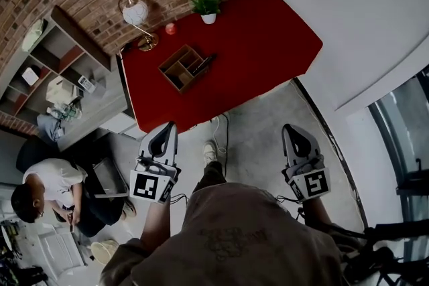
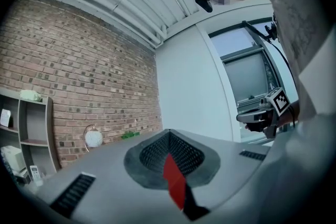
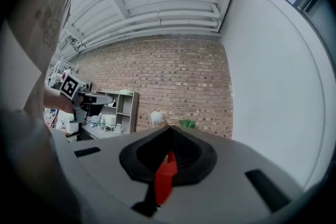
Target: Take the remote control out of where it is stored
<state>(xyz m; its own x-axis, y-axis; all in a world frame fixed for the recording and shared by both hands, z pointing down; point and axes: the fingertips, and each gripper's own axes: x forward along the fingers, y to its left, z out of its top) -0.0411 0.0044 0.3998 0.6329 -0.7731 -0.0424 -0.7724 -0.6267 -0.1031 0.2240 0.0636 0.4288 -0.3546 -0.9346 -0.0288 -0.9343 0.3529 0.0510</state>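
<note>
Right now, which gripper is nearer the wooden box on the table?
Left. The left gripper points almost straight at the wooden box; the right gripper is off to its right.

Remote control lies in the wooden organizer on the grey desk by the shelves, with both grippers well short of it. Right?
Not quite. The head view shows the remote control lying in the wooden organizer on the red table, not the grey desk by the shelves. The left gripper and right gripper are indeed well short of it.

Tan printed shirt (image 1: 234, 238), grey tools.
Left gripper (image 1: 169, 126) and right gripper (image 1: 289, 128) each bear a black-and-white marker cube (image 1: 153, 185); thin cables (image 1: 178, 198) trail.
</note>
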